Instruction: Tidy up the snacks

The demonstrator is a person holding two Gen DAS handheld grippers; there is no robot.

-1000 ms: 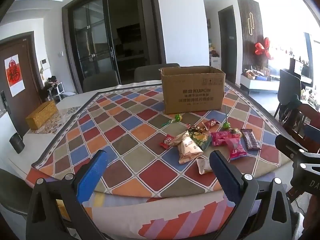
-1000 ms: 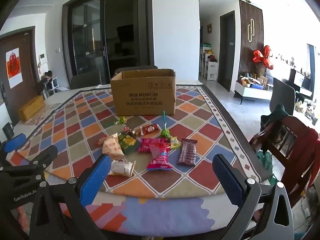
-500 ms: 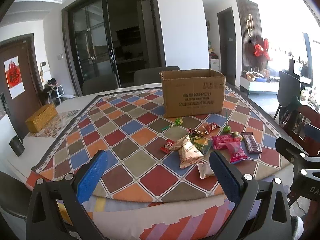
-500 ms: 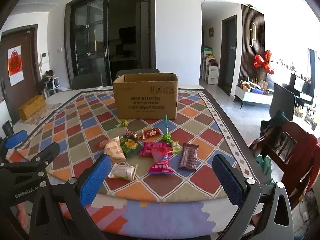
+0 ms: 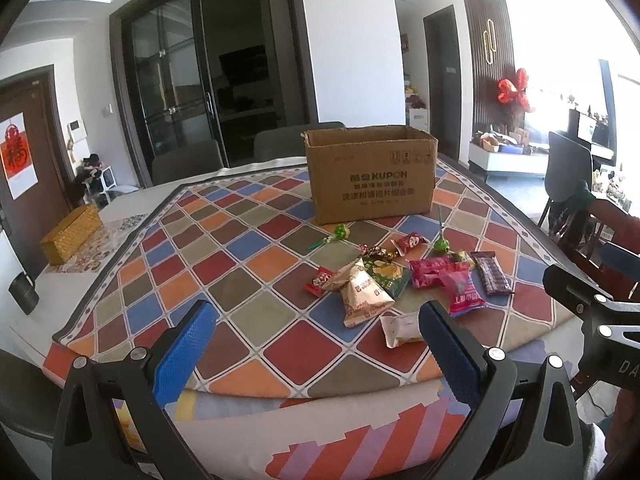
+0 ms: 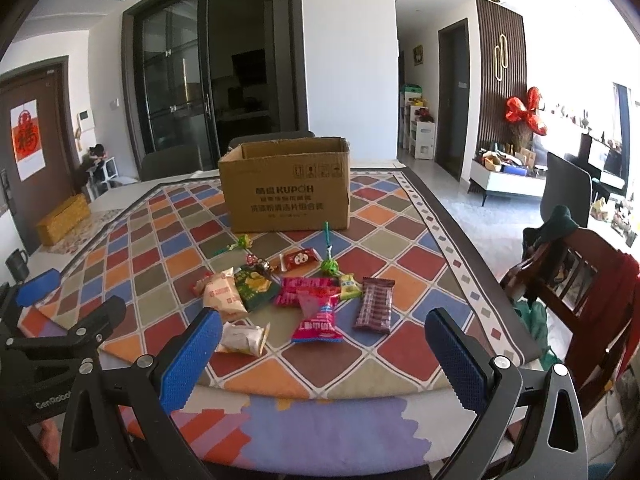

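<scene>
Several snack packets lie in a loose pile on the checked tablecloth: a tan bag (image 5: 362, 294) (image 6: 223, 295), a green bag (image 5: 387, 274) (image 6: 256, 285), a pink bag (image 5: 462, 294) (image 6: 319, 318), a brown bar (image 5: 491, 273) (image 6: 374, 305), a white packet (image 5: 402, 330) (image 6: 244, 338) and lollipops (image 5: 441, 245) (image 6: 329, 265). An open cardboard box (image 5: 370, 174) (image 6: 285, 186) stands behind them. My left gripper (image 5: 316, 354) is open and empty at the near table edge. My right gripper (image 6: 320, 360) is open and empty, just short of the pile.
A woven yellow box (image 5: 71, 234) (image 6: 64, 218) and a dark cup (image 5: 24, 292) (image 6: 16, 266) sit at the table's left. A wooden chair with clothes (image 6: 580, 280) stands to the right. Grey chairs (image 5: 298, 142) stand behind the table.
Both grippers have moved a little forward and up toward the snack pile. Their jaws stay open. No snack has moved.
</scene>
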